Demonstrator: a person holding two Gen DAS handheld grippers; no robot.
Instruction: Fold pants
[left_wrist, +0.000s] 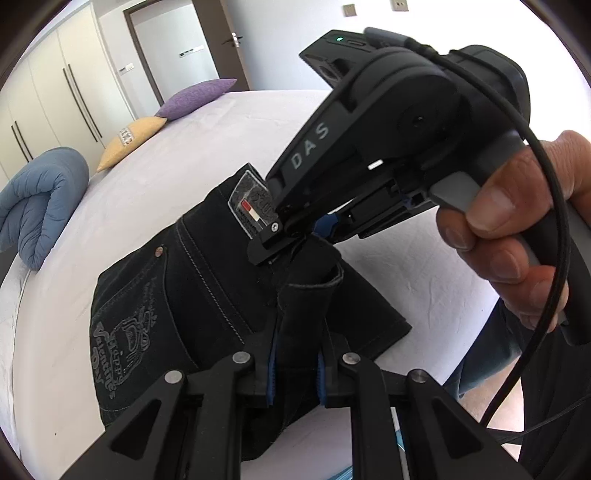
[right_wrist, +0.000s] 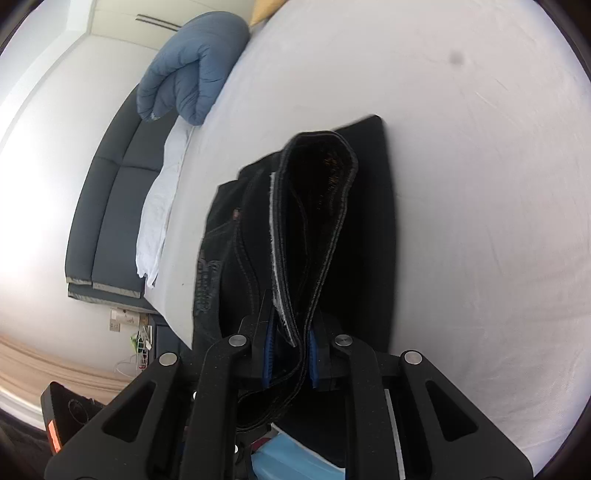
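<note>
Left wrist view: the left gripper (left_wrist: 295, 373) is clenched on a fold of the black pants (left_wrist: 207, 295), with dark denim pinched between its blue pads (left_wrist: 271, 373). Ahead of these jaws, the pants lie partly folded on the white bed sheet (left_wrist: 155, 155); the embroidered back pocket (left_wrist: 122, 339) sits to the left of the jaws and the waistband label (left_wrist: 251, 206) lies further ahead. Directly ahead and slightly right of the jaws, the right gripper (left_wrist: 291, 232) is grasping the waistband next to the label. A hand (left_wrist: 517, 236) holds its handle with a finger on the trigger.

Right wrist view: the right gripper (right_wrist: 290, 354) is clamped on the doubled waistband (right_wrist: 317, 192), which rises as an open loop ahead of the jaws. The remaining fabric lies flat on the sheet beyond and to both sides of the jaws. A blue rolled duvet (right_wrist: 188, 70) rests well ahead and to the left.
</note>
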